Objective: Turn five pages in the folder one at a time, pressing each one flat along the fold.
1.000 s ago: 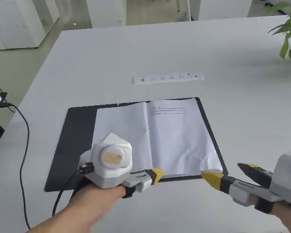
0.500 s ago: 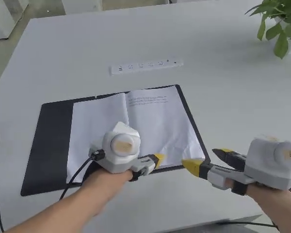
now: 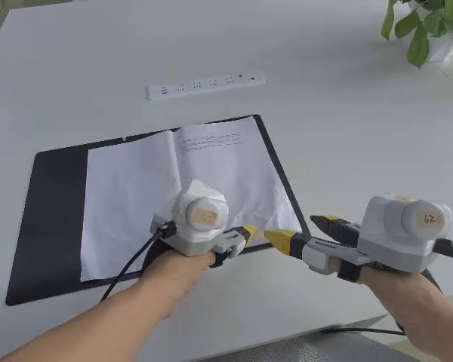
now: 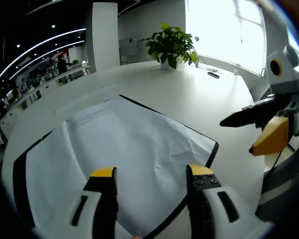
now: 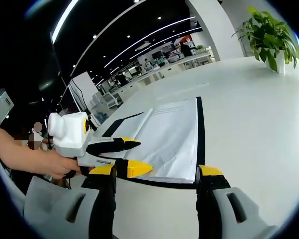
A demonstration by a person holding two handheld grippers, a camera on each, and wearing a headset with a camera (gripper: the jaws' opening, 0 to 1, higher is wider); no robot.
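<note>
A black folder (image 3: pixel 155 188) lies open and flat on a white tabletop (image 3: pixel 347 113), near the person's edge. Its long axis runs left to right across the tabletop. Its fold runs away from the person, leaning slightly to the right, and a few lines of print sit at the far end of the right page (image 3: pixel 226 173). On the left, a wide band of black cover shows beside the left page (image 3: pixel 124 204). In the head view, the left hand-held gripper (image 3: pixel 241 237) hangs over the folder's near edge, close to the right page's near corner, and its body hides the bottom of the fold. The right hand-held gripper (image 3: pixel 300 230) is just off that corner, above bare tabletop, aimed leftward at the folder. The head view leaves the left jaws partly hidden. The left gripper view shows them apart over the creased right page, and the right gripper view shows its own jaws apart too, empty, framing the folder's corner. A white power strip (image 3: pixel 204 83) lies beyond the folder, well apart from it. A leafy plant (image 3: pixel 417 26) stands at the far right. A black cable (image 3: pixel 128 271) trails from the left hand-held gripper across the folder's near edge.
</note>
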